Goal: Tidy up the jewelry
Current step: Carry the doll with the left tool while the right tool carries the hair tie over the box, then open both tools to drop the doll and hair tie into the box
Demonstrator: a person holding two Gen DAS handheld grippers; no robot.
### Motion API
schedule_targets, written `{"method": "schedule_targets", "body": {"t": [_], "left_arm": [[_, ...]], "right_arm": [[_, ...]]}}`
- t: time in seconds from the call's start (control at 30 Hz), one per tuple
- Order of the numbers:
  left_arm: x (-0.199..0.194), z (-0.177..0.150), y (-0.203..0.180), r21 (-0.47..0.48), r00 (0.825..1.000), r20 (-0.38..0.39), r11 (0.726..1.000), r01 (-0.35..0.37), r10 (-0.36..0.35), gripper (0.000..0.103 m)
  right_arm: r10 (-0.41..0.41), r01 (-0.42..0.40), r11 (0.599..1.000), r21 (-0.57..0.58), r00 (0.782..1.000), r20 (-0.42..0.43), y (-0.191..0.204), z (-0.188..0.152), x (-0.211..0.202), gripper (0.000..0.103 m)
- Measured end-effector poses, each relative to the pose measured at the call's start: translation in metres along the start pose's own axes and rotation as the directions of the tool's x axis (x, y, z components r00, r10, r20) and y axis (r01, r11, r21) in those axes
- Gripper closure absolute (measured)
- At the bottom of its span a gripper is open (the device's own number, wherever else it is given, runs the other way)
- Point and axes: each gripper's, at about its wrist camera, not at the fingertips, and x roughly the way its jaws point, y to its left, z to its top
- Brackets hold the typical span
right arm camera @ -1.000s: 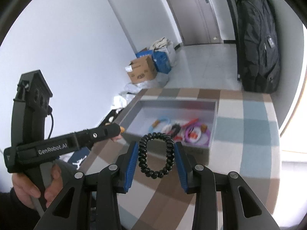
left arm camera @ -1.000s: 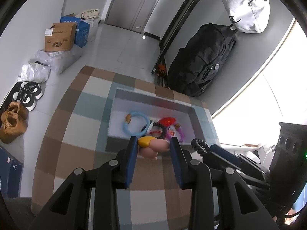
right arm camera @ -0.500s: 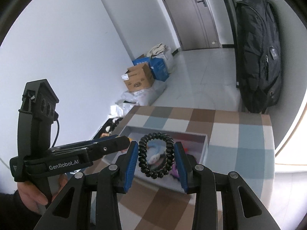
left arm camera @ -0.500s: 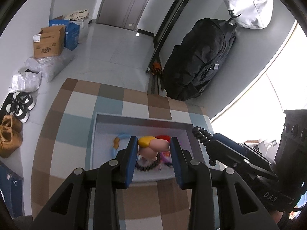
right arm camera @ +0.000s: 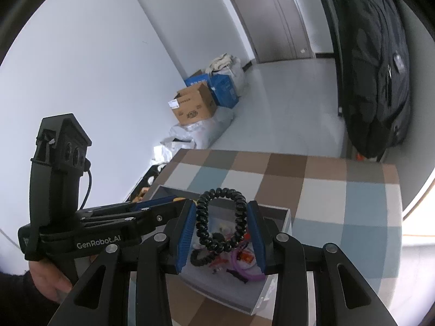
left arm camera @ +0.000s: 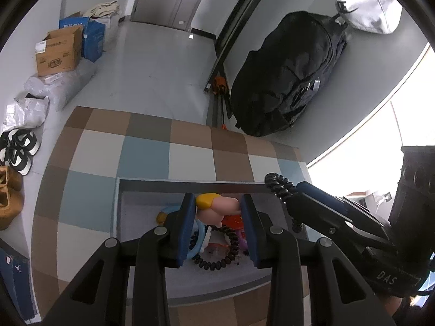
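both wrist views steeply down, close over shared tray [left arm camera: 187,183], seemingly side by side

black coil bracelet [right arm camera: 220,220], pink-yellow charm [left arm camera: 217,207], over grey tray [left arm camera: 190,279]

A: List the floor items along the white wall.

B: One brown cardboard box [left arm camera: 58,51] with a printed logo, touching a blue printed carton [left arm camera: 92,38] behind it. Cream fabric bags [left arm camera: 104,9] sit beyond the carton. Clear plastic bags [left arm camera: 51,92] lie in front of the box.

A: Footwear?

B: Black-and-white sandals [left arm camera: 17,149] and tan suede shoes [left arm camera: 9,195] near the wall.

A: Opposite side?

B: A large black fabric backpack [left arm camera: 288,78] leans upright against the grey wall; a white bag [left arm camera: 364,2] hangs above it. A grey door [right arm camera: 274,16] closes the corridor.

A: Worktop surface?

B: A checked cloth [left arm camera: 146,157] in brown, blue and cream squares.
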Motion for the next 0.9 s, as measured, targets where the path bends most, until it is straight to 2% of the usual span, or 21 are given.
{"method": "schedule_targets", "body": {"t": [0.37,0.47,0.6,0.67,0.7,0.73,0.9], "left_arm": [[0.011,0.002,0.0,0.005,0.999,-0.024,1.0,0.03,-0.03,0.074],[0.01,0.002,0.0,0.009,0.999,-0.023,0.999,0.05,-0.049,0.074],[0.009,0.002,-0.002,0.027,0.999,-0.018,0.999,0.038,-0.037,0.074],[0.01,0.001,-0.003,0.026,0.999,-0.032,0.999,0.037,-0.036,0.066],[0.011,0.001,-0.004,0.022,0.999,-0.036,0.999,0.03,-0.029,0.054],[0.009,0.001,-0.004,0.02,0.999,-0.029,0.999,0.028,-0.027,0.047],[0.002,0.001,-0.006,0.045,1.0,0.015,0.999,0.011,-0.011,0.046]], "right_arm": [[-0.006,0.006,1.0,0.004,1.0,-0.009,-0.007,-0.002,-0.001,0.065],[0.002,-0.002,1.0,-0.003,1.0,-0.011,-0.005,-0.002,-0.001,0.061],[-0.009,0.009,1.0,-0.012,1.0,0.003,-0.003,-0.002,-0.003,0.057],[-0.022,0.023,1.0,-0.015,1.0,0.016,-0.003,-0.002,-0.006,0.056],[-0.016,0.016,1.0,-0.018,1.0,0.019,-0.003,-0.002,-0.008,0.054],[-0.017,0.017,1.0,-0.02,0.999,0.028,-0.003,-0.002,-0.01,0.053],[-0.005,0.005,1.0,0.003,0.999,0.042,-0.007,-0.001,-0.012,0.03]]}}
